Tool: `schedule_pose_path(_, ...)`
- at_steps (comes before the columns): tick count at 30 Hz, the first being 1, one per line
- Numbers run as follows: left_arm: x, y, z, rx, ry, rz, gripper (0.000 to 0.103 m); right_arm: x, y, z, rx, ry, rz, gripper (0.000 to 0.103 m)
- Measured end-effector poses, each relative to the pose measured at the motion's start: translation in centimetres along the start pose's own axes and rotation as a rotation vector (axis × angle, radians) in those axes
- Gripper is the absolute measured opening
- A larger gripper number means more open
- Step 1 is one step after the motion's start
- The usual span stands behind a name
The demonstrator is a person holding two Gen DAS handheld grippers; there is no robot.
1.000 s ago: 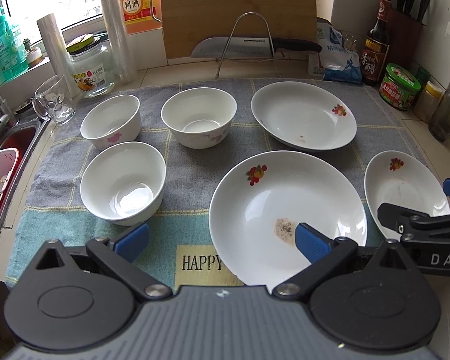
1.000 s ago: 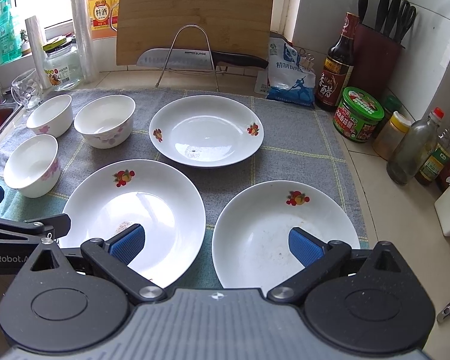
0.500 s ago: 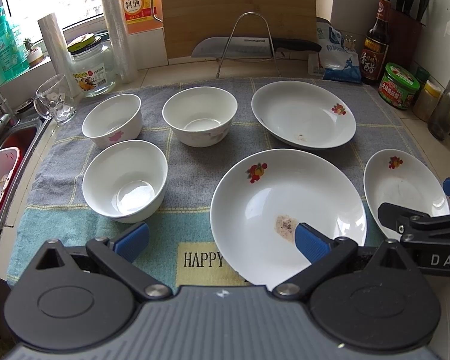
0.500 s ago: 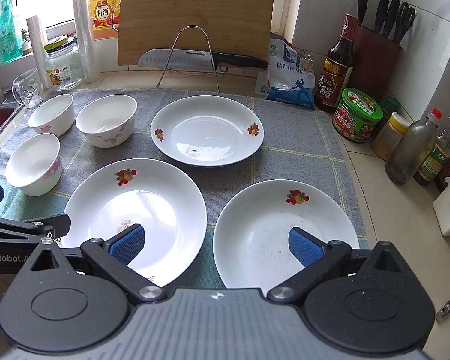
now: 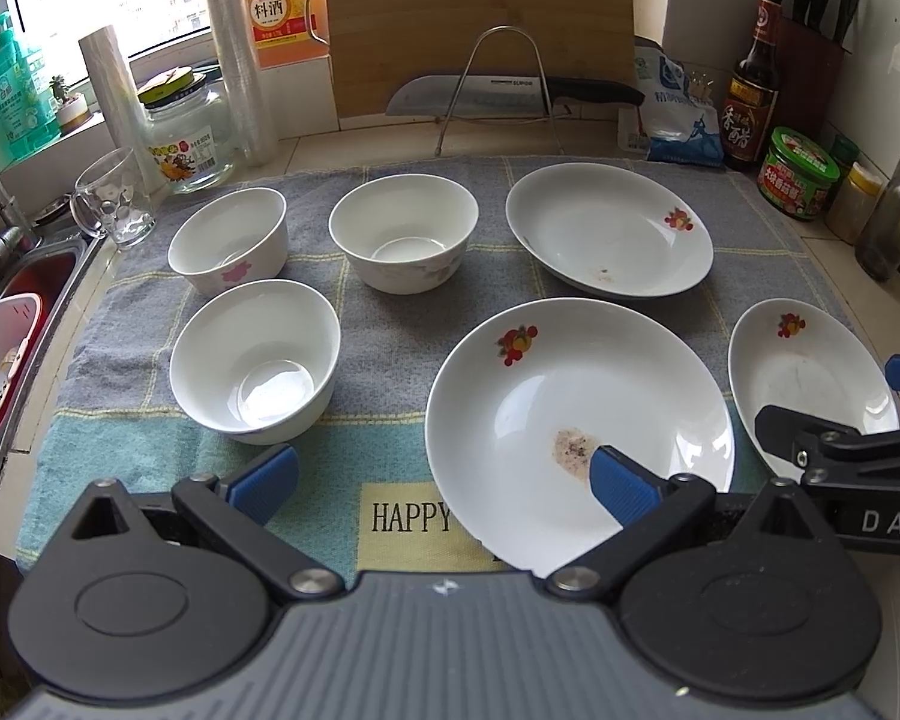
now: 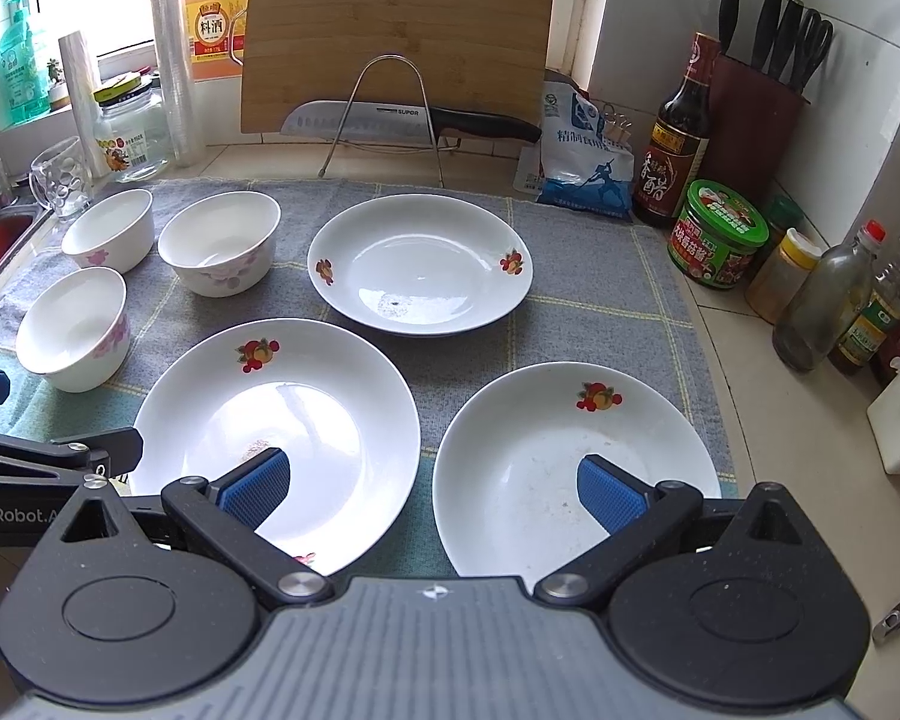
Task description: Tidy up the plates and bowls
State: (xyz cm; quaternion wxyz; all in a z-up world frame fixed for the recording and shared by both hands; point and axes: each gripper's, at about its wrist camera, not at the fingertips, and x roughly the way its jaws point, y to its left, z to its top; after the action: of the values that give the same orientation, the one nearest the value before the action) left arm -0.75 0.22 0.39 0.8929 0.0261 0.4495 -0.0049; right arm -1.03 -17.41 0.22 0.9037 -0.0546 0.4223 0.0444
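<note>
**Hovering over the dishes with both tongs spread wide**

Reading the left wrist view first: I see the left tongs [image 5: 444,477] fully spread and gripping nothing. The left pad [image 5: 265,476] sits over the towel [image 5: 390,300], just short of the near bowl [image 5: 255,360]. The right pad overlaps the near part of the large plate [image 5: 579,414], beside a brown stain; I cannot tell whether it touches the plate.

In the right wrist view, the right tongs [image 6: 432,487] are equally wide apart and hold nothing. Their left pad overlaps the large plate [image 6: 276,414]; their right pad overlaps the right plate [image 6: 576,462]. Contact cannot be confirmed for either.

Layout on the desk [image 6: 768,420]:
- Three bowls stand grouped at the left: the near bowl [image 6: 72,330], the far-left bowl [image 6: 109,229] and the middle bowl [image 6: 219,243]. All are upright and close together; I cannot tell whether any touch.
- Three plates lie apart from each other: the large plate, the right plate and the far plate [image 6: 420,264].

Edges and room:
- The sink [image 5: 18,324] borders the towel on the left.
- Jars and bottles [image 6: 828,294] crowd the right edge of the desk.
- A strip of bare towel runs between the bowls and the plates.
- The cutting board [image 6: 396,36] and knife [image 6: 414,120] stand behind the towel.
</note>
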Motion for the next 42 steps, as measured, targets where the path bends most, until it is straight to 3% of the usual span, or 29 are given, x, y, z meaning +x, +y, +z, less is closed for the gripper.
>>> schedule_pose_path(22, -0.3, -0.4, 1.1, 0.031, -0.038, -0.032, 0.102, -0.5, -0.4, 0.1, 0.015, -0.037, -0.019, 0.103)
schedule_pose_path(28, 0.3, -0.3, 1.3, 0.035, -0.031, -0.094, 0.102, -0.8, -0.9, -0.1, 0.024, -0.069, -0.024, 0.103)
schedule_pose_path(37, 0.5, -0.7, 2.0, 0.070, -0.091, -0.127, 0.102, -1.4, -2.8, -1.5, 0.055, -0.122, -0.051, 0.103)
schedule_pose_path(42, 0.9, -0.8, 2.2, 0.079, -0.126, -0.191, 0.102, -1.5, -4.0, -3.0, 0.063, -0.124, -0.068, 0.103)
